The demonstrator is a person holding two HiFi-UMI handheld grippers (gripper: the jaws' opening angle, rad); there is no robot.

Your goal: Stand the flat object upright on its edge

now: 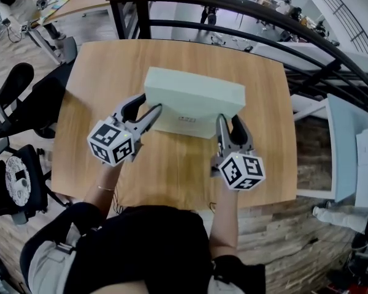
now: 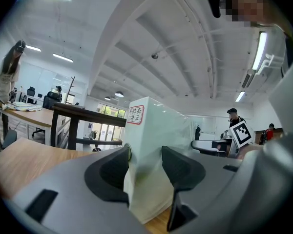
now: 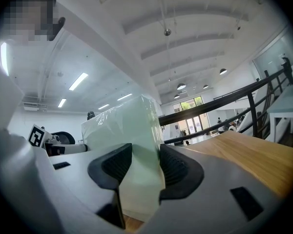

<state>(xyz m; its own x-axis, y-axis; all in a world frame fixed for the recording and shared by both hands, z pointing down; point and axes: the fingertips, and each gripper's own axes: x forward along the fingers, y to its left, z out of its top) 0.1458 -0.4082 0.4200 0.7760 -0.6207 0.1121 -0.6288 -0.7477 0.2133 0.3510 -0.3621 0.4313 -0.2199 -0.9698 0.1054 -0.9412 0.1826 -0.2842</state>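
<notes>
A pale green flat box (image 1: 193, 97) wrapped in clear film stands on its long edge on the wooden table (image 1: 172, 164), its broad face tilted up toward the head camera. My left gripper (image 1: 148, 105) is shut on the box's left end, and my right gripper (image 1: 229, 120) is shut on its right end. In the left gripper view the box (image 2: 158, 126) rises tall between the jaws of the left gripper (image 2: 145, 155), with a red-bordered label (image 2: 135, 115) near its top. The right gripper (image 3: 145, 155) has both pads pressed against the box (image 3: 132, 121).
A black railing (image 1: 233, 5) runs along the table's far edge. Black office chairs (image 1: 18, 103) stand to the left, and a white desk (image 1: 349, 146) to the right. The person holding the grippers sits at the near edge. Another person (image 2: 232, 115) stands far off.
</notes>
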